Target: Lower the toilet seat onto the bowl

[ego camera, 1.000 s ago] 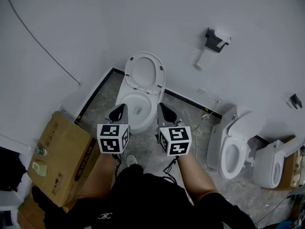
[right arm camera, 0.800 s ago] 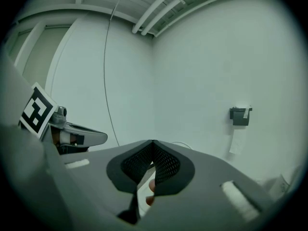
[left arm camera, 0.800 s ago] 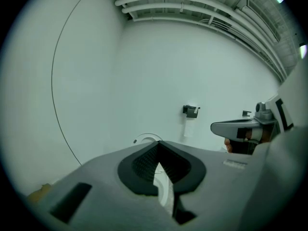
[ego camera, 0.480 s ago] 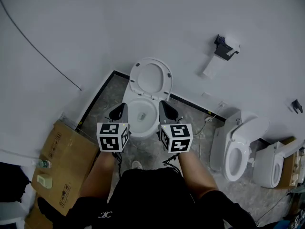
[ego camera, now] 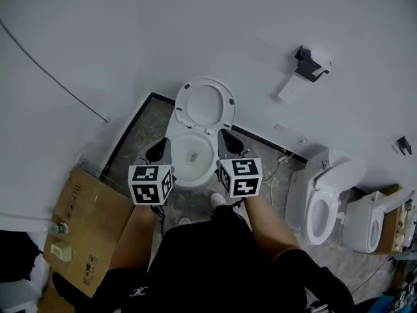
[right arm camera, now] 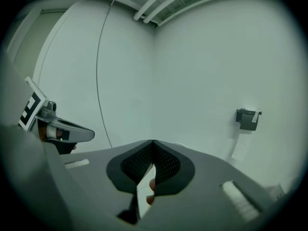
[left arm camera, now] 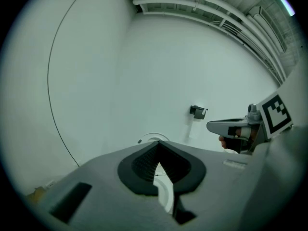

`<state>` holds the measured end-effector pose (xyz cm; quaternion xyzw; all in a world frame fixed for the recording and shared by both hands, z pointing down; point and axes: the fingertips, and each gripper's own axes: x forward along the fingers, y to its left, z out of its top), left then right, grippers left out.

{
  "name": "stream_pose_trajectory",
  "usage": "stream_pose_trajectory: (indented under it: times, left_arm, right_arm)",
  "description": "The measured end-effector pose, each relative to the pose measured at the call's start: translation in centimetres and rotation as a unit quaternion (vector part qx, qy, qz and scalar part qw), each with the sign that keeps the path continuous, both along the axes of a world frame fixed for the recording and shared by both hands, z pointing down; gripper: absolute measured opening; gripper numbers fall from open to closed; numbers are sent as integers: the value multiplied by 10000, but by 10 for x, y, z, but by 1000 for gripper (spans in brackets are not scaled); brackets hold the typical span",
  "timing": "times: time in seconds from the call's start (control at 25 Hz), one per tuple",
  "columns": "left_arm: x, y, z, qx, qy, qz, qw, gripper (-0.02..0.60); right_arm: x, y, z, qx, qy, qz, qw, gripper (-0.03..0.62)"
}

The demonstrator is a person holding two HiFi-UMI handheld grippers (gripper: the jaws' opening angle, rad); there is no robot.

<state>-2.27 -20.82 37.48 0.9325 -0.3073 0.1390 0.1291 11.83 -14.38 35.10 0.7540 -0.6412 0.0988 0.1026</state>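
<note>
Leftmost, against the wall: brown cardboard box (ego camera: 91, 214), small bottle (ego camera: 58, 228) at its outer edge. Next along, left gripper (ego camera: 164, 147), held by the near left rim of the toilet bowl (ego camera: 193, 173), pointing toward the wall. Jaws closed tip to tip, gripping nothing. Between the two tools and beyond them, toilet seat (ego camera: 204, 103) raised upright against the wall behind the open bowl, clear of both grippers. Then right gripper (ego camera: 223, 135), by the bowl's right rim, likewise pinched together and empty. Further right on the wall, black toilet paper holder (ego camera: 310, 61) with a strip of paper hanging down. Lastly, on the floor at far right, two more white toilets (ego camera: 324, 197), side by side.
</note>
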Motion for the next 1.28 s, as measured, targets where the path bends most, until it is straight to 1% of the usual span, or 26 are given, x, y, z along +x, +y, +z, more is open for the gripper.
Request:
stream_pose_trajectory:
  times: [0.12,0.36,0.56,0.64,0.84,0.92,1.12,1.28]
  left_arm:
    - [6,-13,-2,52,-16,-68,10000,8]
    - [23,-35,1,7,-118,-310,9994,8]
    - [39,-53,10,-22,-304,-563,9979,8]
    - [44,-61,13,-68,-383,-687,9969,8]
    - [51,-77,21,-152,-617,-949,9935,8]
    - [51,-83,23,-179,-692,-1092,9914,8]
    - [45,-94,29,-240,-892,-1494,9844,8]
    - [43,-101,34,-300,-975,-1771,9789,8]
  right_arm:
    - [14,-16,4,-67,-19,-34,10000,10]
    - [47,-45,19,-228,7,-159,9996,11]
    - [83,-78,40,-359,74,-246,9990,12]
    - [98,-95,49,-424,148,-320,9985,22]
    - [135,-138,79,-671,491,-561,9950,54]
    - [150,-156,91,-772,701,-659,9924,79]
    - [192,-200,123,-1122,1311,-851,9813,104]
    - [221,-231,150,-1477,1552,-940,9723,104]
